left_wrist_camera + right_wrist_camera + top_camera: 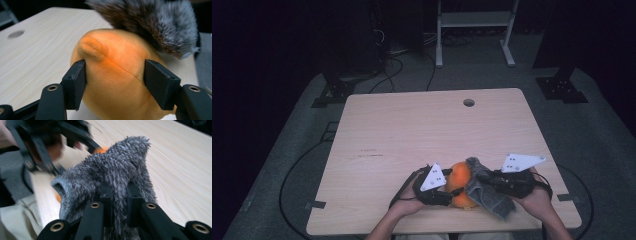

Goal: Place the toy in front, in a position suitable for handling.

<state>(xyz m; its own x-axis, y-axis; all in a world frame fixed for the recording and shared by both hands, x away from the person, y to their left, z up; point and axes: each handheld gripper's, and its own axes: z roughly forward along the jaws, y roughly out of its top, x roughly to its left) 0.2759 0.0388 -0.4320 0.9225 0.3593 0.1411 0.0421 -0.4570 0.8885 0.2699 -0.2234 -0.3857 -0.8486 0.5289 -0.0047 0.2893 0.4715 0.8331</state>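
Note:
An orange plush toy (460, 183) rests near the table's front edge, between my two grippers. My left gripper (447, 192) is shut on it; in the left gripper view both jaws press into the orange plush (117, 75) from either side. A fuzzy grey cloth (487, 192) drapes over the toy's right side. My right gripper (489, 181) is shut on that cloth, and in the right gripper view the grey cloth (112, 172) is pinched between the jaws and rises above them. The grey cloth (150, 22) also hangs over the toy's top in the left gripper view.
The light wooden table (412, 130) has a round cable hole (468, 102) near its far edge. Cables run over the dark floor behind, and a white frame (474, 30) stands beyond the table.

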